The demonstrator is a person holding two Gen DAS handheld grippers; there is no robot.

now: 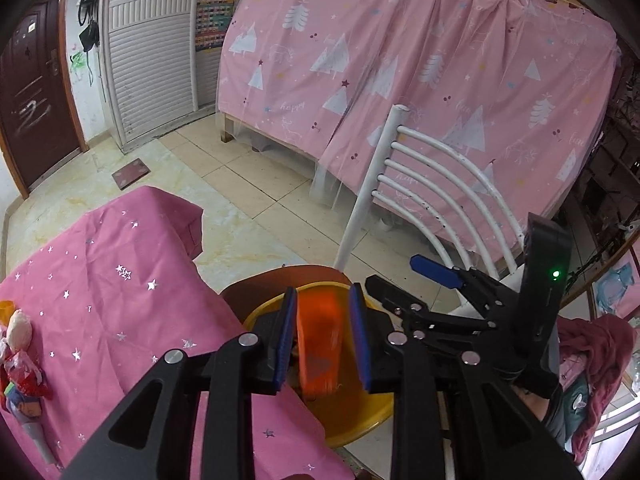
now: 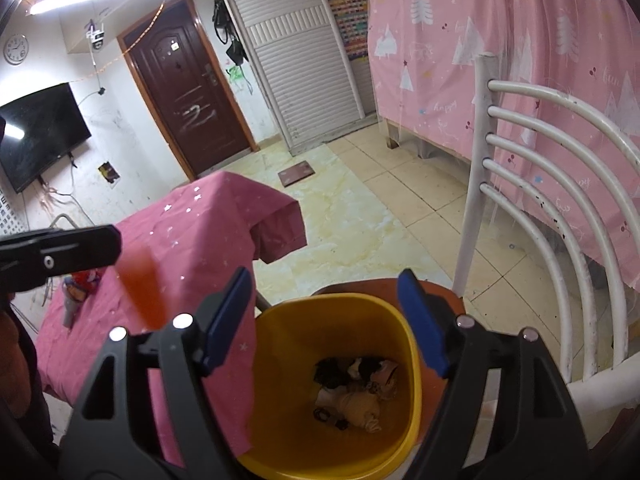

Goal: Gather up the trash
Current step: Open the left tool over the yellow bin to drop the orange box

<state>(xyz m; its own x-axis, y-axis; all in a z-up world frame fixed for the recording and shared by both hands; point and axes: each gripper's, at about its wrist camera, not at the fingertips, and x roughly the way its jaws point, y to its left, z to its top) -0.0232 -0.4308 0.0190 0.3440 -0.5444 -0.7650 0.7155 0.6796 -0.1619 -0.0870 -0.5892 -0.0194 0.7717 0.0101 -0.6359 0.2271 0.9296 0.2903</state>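
A yellow bin (image 2: 280,360) stands on a brown chair seat (image 2: 440,292) next to the pink-covered table (image 2: 192,240); crumpled trash (image 2: 356,392) lies at its bottom. My left gripper (image 1: 322,340) is open over the bin (image 1: 360,412). A motion-blurred orange wrapper (image 1: 320,344) hangs loose between its blue pads (image 1: 284,344), apart from both. In the right wrist view the wrapper (image 2: 142,292) appears below the left gripper's finger (image 2: 60,256). My right gripper (image 2: 320,324) is open and empty just above the bin's rim.
More wrappers and a small toy (image 1: 20,360) lie on the table's left side. A white chair back (image 2: 560,220) rises behind the bin. Pink curtain (image 1: 400,80) covers a bed frame behind. Tiled floor lies between table and curtain.
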